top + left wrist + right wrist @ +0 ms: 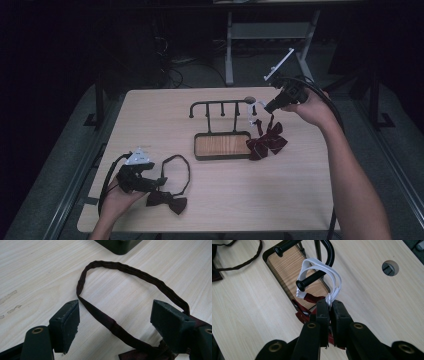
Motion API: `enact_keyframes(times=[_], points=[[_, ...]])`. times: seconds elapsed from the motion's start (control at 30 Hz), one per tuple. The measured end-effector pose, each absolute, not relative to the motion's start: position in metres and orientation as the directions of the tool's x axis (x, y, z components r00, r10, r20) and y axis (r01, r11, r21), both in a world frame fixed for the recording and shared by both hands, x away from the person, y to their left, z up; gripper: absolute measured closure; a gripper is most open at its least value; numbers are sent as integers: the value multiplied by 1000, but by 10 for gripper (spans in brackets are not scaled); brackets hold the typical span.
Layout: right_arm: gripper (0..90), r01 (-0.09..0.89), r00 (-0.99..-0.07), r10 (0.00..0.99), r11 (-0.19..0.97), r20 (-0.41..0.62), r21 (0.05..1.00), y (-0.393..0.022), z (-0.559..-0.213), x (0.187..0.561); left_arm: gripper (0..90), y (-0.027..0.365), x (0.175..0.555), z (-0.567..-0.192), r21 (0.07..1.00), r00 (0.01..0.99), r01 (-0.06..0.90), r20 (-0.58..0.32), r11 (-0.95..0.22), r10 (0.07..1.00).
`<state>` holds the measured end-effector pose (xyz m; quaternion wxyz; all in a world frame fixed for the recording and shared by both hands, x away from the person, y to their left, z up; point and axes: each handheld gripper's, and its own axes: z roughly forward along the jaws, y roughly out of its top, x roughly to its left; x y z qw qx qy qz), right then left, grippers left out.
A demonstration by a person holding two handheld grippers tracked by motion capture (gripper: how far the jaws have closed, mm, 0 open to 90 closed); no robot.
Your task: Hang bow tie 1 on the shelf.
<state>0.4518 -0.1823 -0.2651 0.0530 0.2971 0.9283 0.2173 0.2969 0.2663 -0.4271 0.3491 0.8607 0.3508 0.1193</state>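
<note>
White elastic strap (pixel 329 277) (looped over rack peg (pixel 312 281)) pinched between right gripper (pixel 329 305) jaws.

Both forearms were bare, no sleeves. Each tool was black, with blocky scuffed pads (pixel 65 323) and brass-ringed rivets. A grey three-cornered plate (pixel 138 157) topped the left tool (pixel 159 181); a black cable trailed from the right tool (pixel 268 107).

Bow tie (pixel 266 141) right of rack (pixel 222 134), another (pixel 167 201) before it.
</note>
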Motion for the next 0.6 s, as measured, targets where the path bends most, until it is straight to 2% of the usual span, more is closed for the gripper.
enact_keyframes(times=[0.33, 0.6], points=[[847, 537, -815, 578, 722, 46, 437, -184, -276, 454, 240, 266, 297, -427, 681, 729, 517, -35, -518, 683], [810, 537, -816, 575, 720, 55, 440, -186, -279, 453, 241, 266, 297, -427, 681, 731, 517, -34, -520, 682]])
